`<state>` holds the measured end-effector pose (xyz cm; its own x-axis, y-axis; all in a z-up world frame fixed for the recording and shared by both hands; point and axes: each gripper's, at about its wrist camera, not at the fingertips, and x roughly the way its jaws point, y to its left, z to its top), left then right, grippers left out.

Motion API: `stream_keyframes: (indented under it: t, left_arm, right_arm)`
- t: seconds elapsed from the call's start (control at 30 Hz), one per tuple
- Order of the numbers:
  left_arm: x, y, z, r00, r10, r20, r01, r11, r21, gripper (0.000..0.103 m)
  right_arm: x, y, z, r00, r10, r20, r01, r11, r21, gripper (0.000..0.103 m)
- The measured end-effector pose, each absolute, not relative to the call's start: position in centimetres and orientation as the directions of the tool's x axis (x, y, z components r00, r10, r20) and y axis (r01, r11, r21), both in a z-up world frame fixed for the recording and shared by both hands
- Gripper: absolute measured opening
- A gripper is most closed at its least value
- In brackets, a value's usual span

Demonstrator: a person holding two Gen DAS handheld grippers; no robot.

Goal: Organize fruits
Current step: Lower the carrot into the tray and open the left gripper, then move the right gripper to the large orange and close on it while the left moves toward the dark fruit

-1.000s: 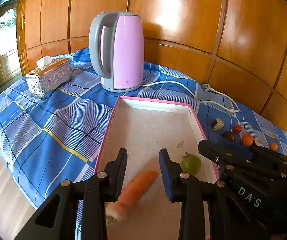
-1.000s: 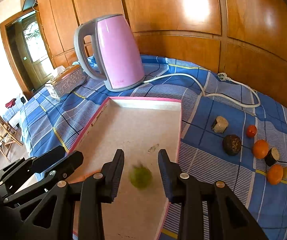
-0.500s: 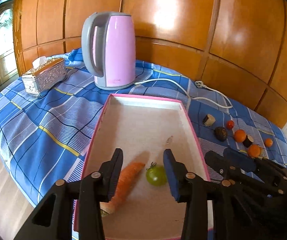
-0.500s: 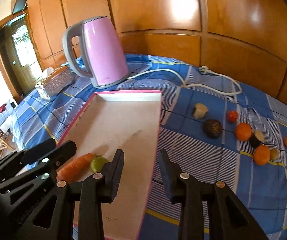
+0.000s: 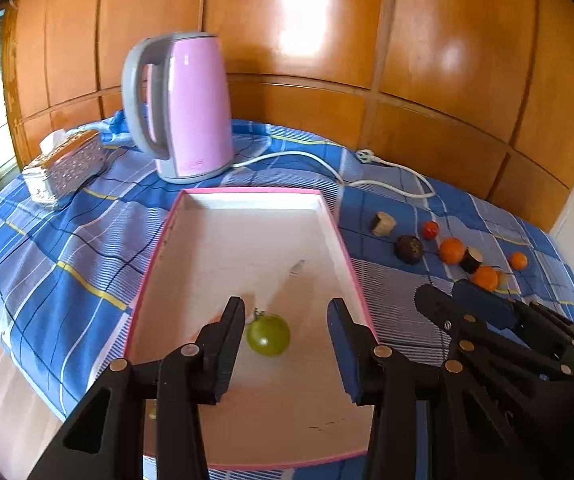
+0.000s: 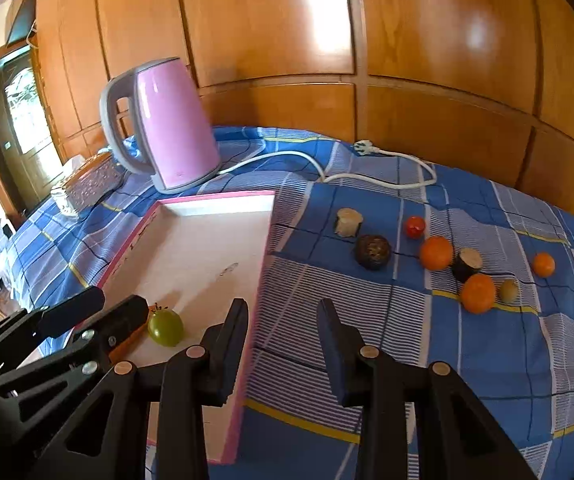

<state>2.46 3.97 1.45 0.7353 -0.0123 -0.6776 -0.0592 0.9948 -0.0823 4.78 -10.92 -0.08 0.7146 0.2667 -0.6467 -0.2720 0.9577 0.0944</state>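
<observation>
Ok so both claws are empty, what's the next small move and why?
Probably swing the open right claw toward the round dark brown fruit on the blue checked cloth. It looks like the nearest loose piece, while the green tomato already lies in the pink-rimmed tray.

Looks like a home, prob. a bedroom or living rm. Glossy wood-panelled wall (image 5: pixel 407 40) fills the top of both views. Blue plaid cloth (image 5: pixel 67 248) covers the surface, wrinkled like a bedsheet. Upper left: pink electric kettle (image 5: pixel 183 108) w/ white cord (image 5: pixel 367 182) lying unplugged, and an ornate silver tissue box (image 5: pixel 63 168). Far left of the right-wrist view: glazed wooden door (image 6: pixel 23 120), daylight behind it.
</observation>
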Motion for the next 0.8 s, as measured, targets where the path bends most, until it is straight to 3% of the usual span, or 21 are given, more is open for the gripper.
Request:
stream_keyframes:
  t: [0.8]
  left_arm:
    - [5.2, -3.1, 0.9, 0.695, -0.129, -0.708, 0.118, 0.991, -0.065, 0.044]
  right_arm:
    - [6.1, -20.4, -2.8, 0.704, 0.11, -0.701, -0.007, 0.989, 0.148, 0.036]
